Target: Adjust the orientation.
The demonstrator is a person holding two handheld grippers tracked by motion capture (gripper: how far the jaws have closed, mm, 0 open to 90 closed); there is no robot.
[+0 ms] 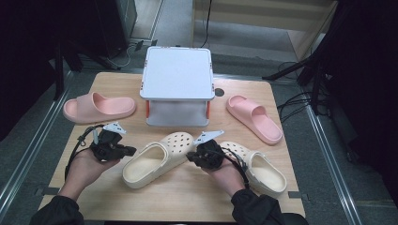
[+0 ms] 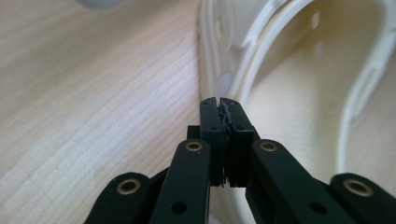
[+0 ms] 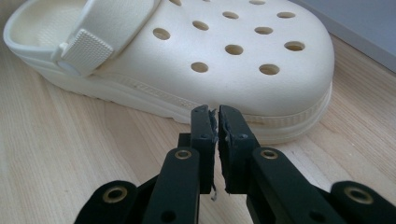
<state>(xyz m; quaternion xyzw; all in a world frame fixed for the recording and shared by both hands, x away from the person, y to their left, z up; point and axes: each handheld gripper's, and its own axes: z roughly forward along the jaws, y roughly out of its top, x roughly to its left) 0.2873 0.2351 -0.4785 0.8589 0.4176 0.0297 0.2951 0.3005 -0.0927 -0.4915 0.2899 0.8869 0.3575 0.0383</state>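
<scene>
Cream clog, left: I see it (image 1: 157, 159) lying on its sole near the middle of the wooden table (image 1: 187, 199), toe toward the white box, heel opening toward the person's left hand.
Left gripper: mine sits (image 1: 126, 151) just beside that clog's heel rim; in the left gripper view the pads are pressed together with nothing between them (image 2: 221, 109), the tip close against the clog's rim (image 2: 261, 56). I cannot tell whether it touches.
Right gripper: I see it (image 1: 191, 157) between the two clogs, pointing at the left clog's toe side. In the right gripper view its jaws stand together bar a hairline gap, empty (image 3: 216, 114), just short of the perforated toe (image 3: 243, 51).
Cream clog, right: it (image 1: 260, 168) lies behind my right hand (image 1: 225, 176), partly covered by it.
White box: it (image 1: 177, 75) stands at the table's far middle.
Pink slides: one (image 1: 98, 108) lies at the far left, the other (image 1: 253, 117) at the far right, well apart.
</scene>
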